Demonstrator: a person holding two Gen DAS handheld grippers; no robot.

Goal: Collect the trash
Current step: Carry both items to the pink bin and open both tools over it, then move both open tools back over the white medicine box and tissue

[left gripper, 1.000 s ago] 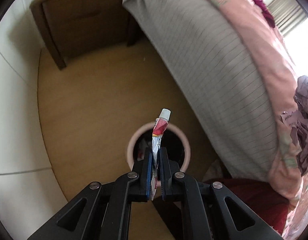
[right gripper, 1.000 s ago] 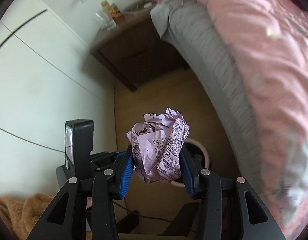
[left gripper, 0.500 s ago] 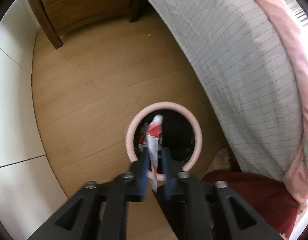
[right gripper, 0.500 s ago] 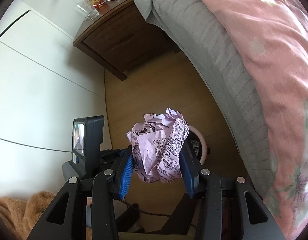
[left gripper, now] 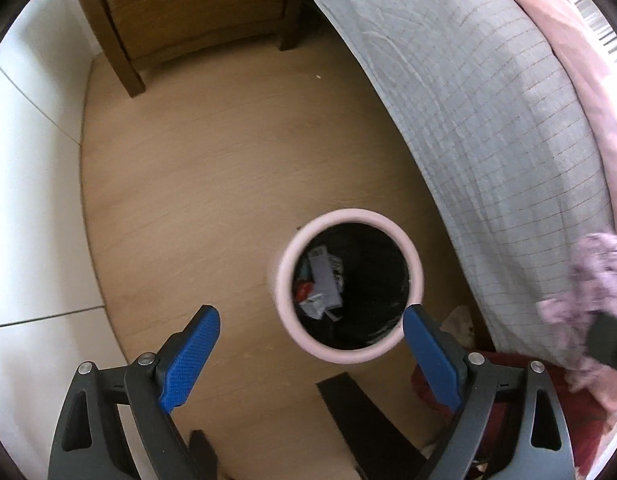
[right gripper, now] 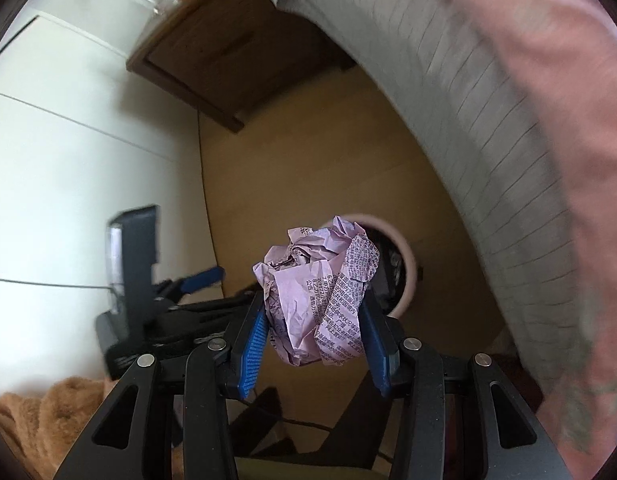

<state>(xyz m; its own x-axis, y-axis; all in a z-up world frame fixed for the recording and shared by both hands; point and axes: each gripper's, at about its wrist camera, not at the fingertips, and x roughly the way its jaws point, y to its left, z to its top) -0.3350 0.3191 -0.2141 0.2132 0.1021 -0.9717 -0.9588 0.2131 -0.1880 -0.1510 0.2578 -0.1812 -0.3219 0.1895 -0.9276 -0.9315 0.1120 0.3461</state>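
Observation:
A round bin with a pink rim point(left gripper: 285, 280) and black liner stands on the wood floor beside the bed. Wrappers and a red-and-white tube point(left gripper: 308, 293) lie inside it. My left gripper point(left gripper: 311, 314) points down over the bin, its jaws opening wide with nothing between the blue pads point(left gripper: 192, 354). My right gripper point(right gripper: 314, 304) is shut on a crumpled lilac printed paper ball point(right gripper: 320, 292), held above and beside the bin point(right gripper: 408, 268). In the left wrist view the paper ball point(left gripper: 600, 268) shows blurred at the right edge.
A wooden nightstand point(left gripper: 196, 12) stands at the far end of the floor strip. The bed's grey sheet point(left gripper: 488, 100) and pink quilt point(right gripper: 568, 80) hang along the right, a white wall point(left gripper: 28, 160) on the left. Dark red cloth point(left gripper: 508, 384) lies near the bin.
My left gripper opened and the red-and-white tube it held dropped into the bin. Both grippers sank toward the bin, the right one still holding the paper ball.

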